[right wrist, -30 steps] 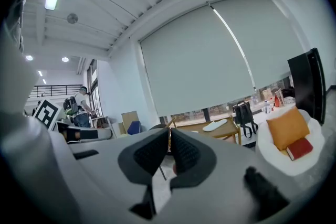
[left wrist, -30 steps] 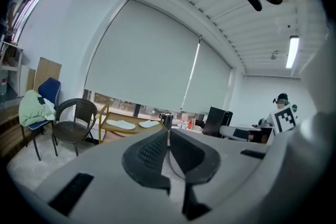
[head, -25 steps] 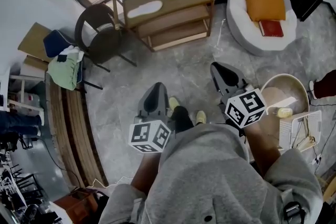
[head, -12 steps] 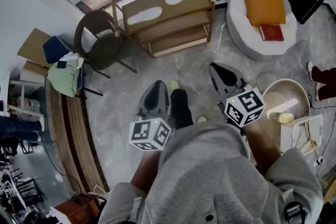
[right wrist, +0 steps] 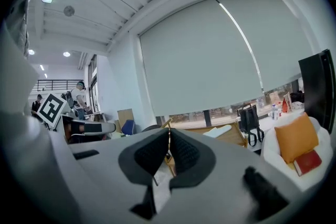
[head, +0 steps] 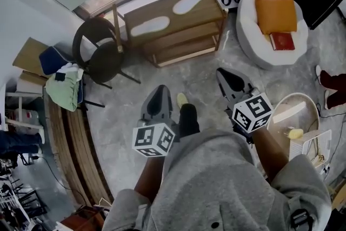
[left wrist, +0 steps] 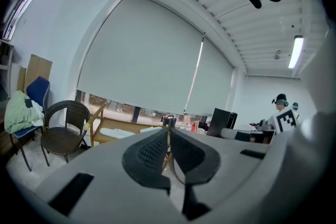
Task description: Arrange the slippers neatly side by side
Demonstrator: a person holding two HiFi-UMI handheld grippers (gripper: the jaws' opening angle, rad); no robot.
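Both the left gripper (head: 160, 89) and the right gripper (head: 223, 71) are closed and hold nothing. Well ahead of them, two slippers (head: 150, 26) lie apart on the shelf (head: 168, 14). If the jaws arrive closed, they may push one slipper off.

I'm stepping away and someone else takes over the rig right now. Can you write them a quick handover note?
The left tool is shut and empty.
The right tool is shut and empty.
Both are held out in front of the body, short of the wooden shelf.
The two white slippers lie apart on the shelf's top board, roughly end to end.
Done: nothing yet; neither slipper is touched.
Left: reach the shelf and set them neatly side by side.
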